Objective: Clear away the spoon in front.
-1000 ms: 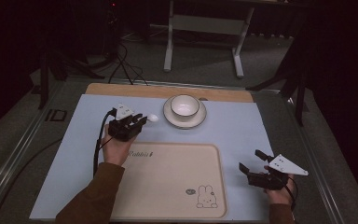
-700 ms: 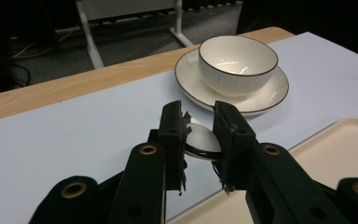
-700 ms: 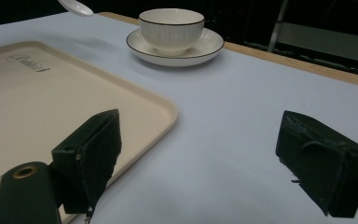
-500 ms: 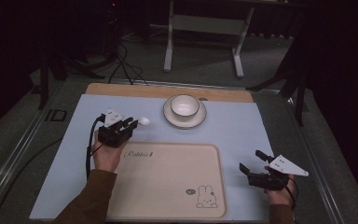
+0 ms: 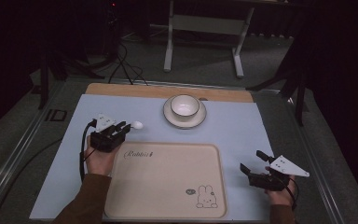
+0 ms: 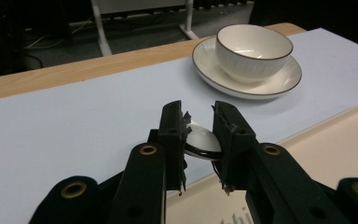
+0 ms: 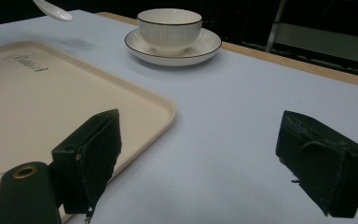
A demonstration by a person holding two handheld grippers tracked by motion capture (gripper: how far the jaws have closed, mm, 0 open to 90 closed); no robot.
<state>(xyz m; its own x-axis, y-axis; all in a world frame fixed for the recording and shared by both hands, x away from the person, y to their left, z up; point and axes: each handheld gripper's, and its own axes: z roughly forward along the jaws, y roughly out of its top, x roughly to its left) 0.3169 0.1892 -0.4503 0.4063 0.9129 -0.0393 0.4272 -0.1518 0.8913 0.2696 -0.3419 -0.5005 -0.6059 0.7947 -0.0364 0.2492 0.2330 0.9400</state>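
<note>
The left gripper (image 5: 121, 129) is clamped on the handle of a white spoon (image 5: 136, 125), just above the table at the far left corner of the tray (image 5: 168, 205). The spoon's long axis runs on from the jaws toward about 2 o'clock, bowl end first. On that line stands the bowl (image 5: 184, 106) on its saucer (image 5: 169, 117); the spoon seems to be lifted. The right gripper (image 5: 256, 168) rests at 4 o'clock, jaws wide apart, much farther from the bowl.

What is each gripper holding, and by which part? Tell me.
The left gripper is shut on a white spoon, clamped by its handle, bowl end sticking out in front. The right gripper stands open, holding nothing.
</note>
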